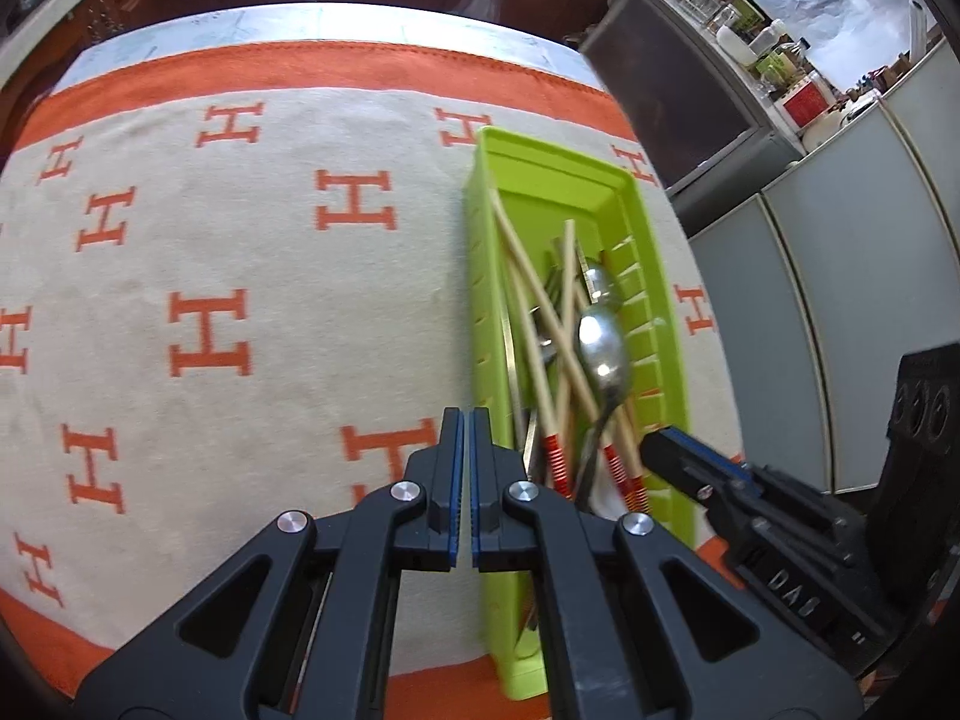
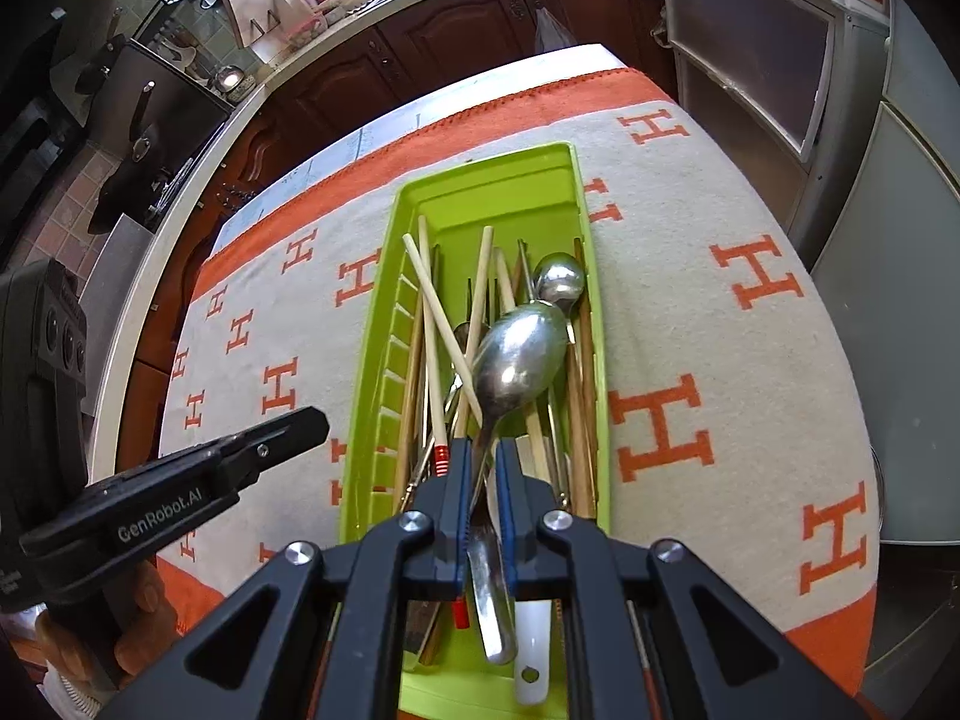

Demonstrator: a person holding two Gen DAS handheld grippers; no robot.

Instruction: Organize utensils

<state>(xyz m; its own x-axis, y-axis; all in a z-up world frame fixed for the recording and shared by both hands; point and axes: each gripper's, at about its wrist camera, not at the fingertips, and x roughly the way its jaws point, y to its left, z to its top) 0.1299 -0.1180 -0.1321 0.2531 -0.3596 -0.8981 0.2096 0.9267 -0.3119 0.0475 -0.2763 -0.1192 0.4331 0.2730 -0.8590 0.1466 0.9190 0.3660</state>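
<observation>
Right gripper [image 2: 481,468] clamped on the handle of the big spoon [image 2: 521,363], fingers [image 2: 459,498] pinching the narrow neck just behind the bowl. Bowl sticks out ahead of the fingertips, over the middle of the green tray [image 2: 372,360]. Looks like a pick out of the jumble, or possibly a drop into it; cannot tell which.

Left gripper [image 1: 467,456] closed on nothing, fingers together, parked just outside the tray's near wall over the patterned cloth [image 1: 240,240] on the bench.

Doing it well, as judged from here:
- Pale chopstick [image 2: 441,324] crosses right in front of the fingertips, apparently touching the spoon bowl's edge. Lift straight up, not forward, or it drags along.
- Smaller spoon [image 2: 559,282] sits just beyond the big bowl's tip; avoid pushing ahead.
- Grip is on a thin, slick neck, so likely to pivot. Keep the bowl level, go slow.
- White handle [image 2: 533,648] lies under the right finger; watch for a snag.
- Left could press the tray rim down if it shifts.
</observation>
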